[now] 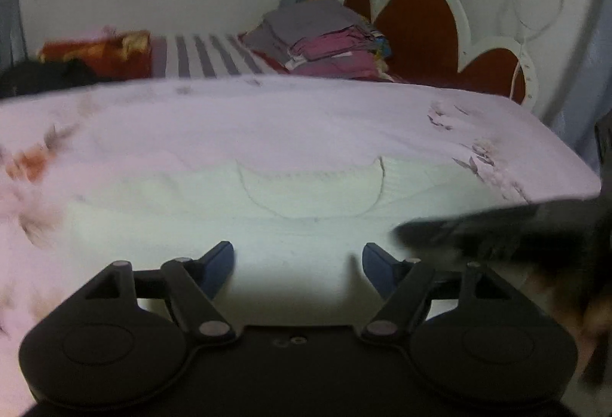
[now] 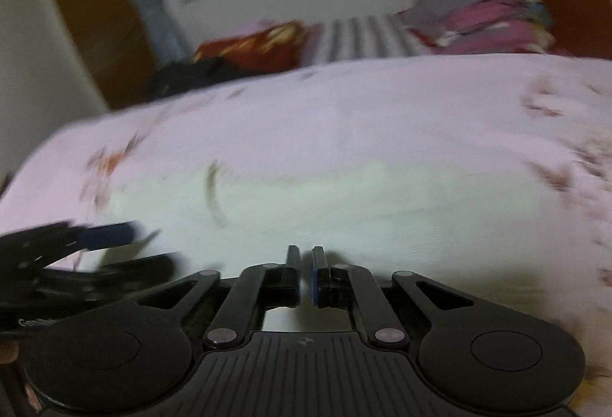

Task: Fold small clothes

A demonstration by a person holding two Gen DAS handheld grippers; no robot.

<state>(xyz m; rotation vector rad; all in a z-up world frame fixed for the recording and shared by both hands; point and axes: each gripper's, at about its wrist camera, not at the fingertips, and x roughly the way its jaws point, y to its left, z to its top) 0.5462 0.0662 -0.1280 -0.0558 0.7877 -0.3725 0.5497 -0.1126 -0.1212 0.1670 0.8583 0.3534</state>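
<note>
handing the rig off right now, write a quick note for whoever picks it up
Left tongs: open, empty, poised at the near edge of the white garment.
Right tongs: nearly closed with a thin gap; whether any cloth is pinched cannot be told.
The garment lies spread on the pink floral bedsheet, neckline visible.
A stack of folded clothes sits at the far end of the bed.
Done: garment laid out. Left: no fold visible yet, so every fold remains.

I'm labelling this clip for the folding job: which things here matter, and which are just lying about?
In the job:
white garment
left gripper, open
right gripper, nearly shut

Lying about:
folded clothes stack
red cushion
dark cloth
floral bedsheet
</note>
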